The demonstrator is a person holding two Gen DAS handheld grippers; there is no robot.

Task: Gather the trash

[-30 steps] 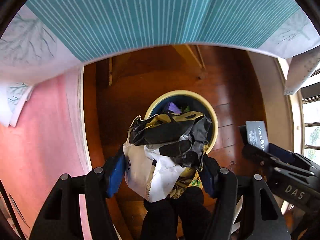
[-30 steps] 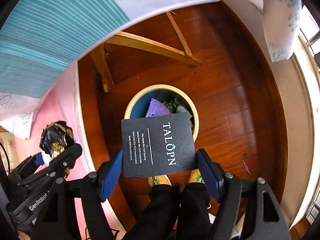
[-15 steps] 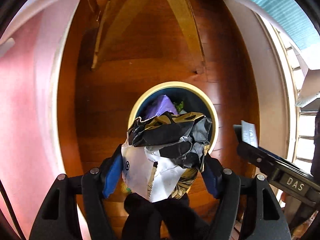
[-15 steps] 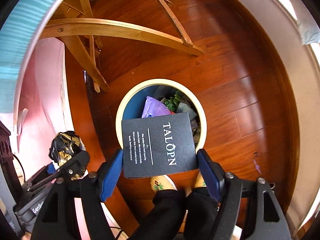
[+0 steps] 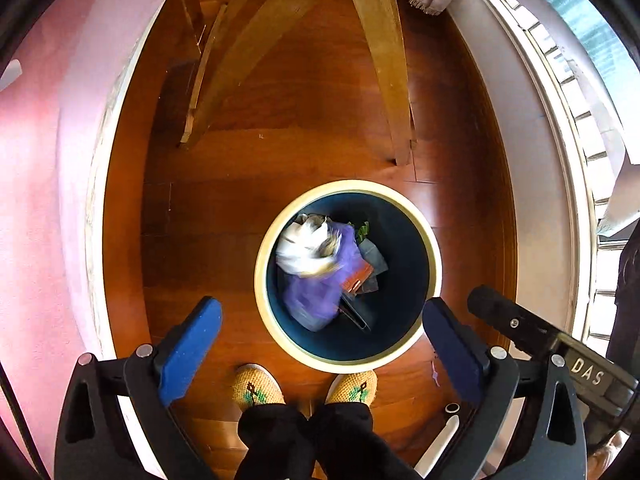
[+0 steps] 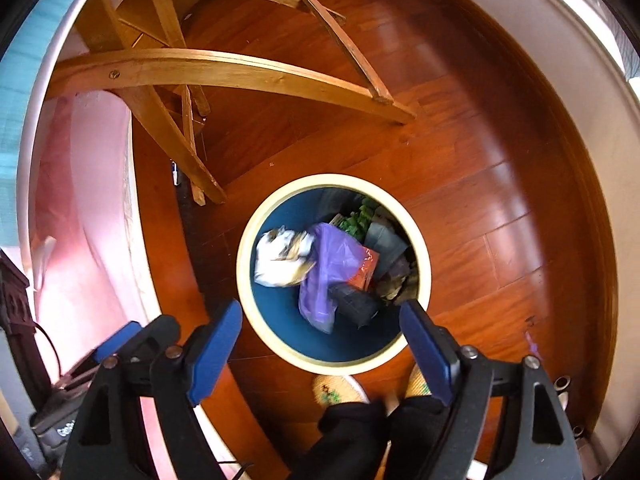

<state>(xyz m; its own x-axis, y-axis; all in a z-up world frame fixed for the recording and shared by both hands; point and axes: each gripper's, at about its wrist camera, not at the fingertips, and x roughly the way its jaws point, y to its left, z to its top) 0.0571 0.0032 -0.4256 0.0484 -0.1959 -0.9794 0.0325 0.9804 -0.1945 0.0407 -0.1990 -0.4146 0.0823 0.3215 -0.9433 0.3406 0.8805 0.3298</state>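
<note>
Wooden table legs [image 5: 384, 72] at twelve o'clock, slippers [image 5: 258, 386] at six; crumpled wrapper [image 5: 306, 246] inside bin [image 5: 348, 362], below left gripper [image 5: 322, 344] and right gripper [image 6: 320, 344], both opening, empty.

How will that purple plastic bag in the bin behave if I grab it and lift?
The purple plastic bag looks thin and translucent, so it is probably floppy and will likely sag and stretch rather than keep its shape. Its glossy film may slip between smooth pads. Other trash lies against it in the bin, so lifting may drag pieces along.

One bin [image 5: 434, 252], two slippers [image 5: 258, 384], two grippers [image 5: 320, 344]
</note>
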